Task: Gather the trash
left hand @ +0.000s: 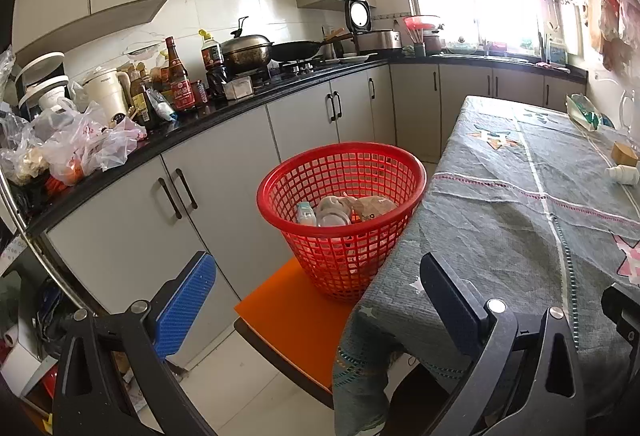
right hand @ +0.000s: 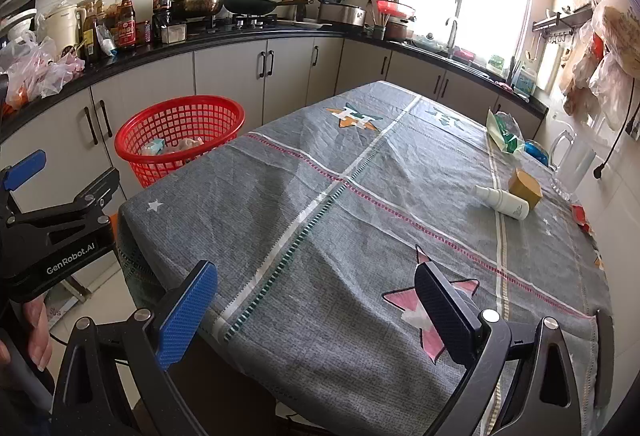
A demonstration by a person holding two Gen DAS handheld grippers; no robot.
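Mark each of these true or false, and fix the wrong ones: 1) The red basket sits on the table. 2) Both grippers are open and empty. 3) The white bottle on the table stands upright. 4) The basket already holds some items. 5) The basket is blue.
1) False. The red basket sits on an orange stool beside the table, not on it.
2) True. The left gripper and the right gripper both show spread jaws with nothing between them.
3) False. The white bottle lies on its side, next to a tan box.
4) True. Several pale items lie at its bottom.
5) False. It is red.
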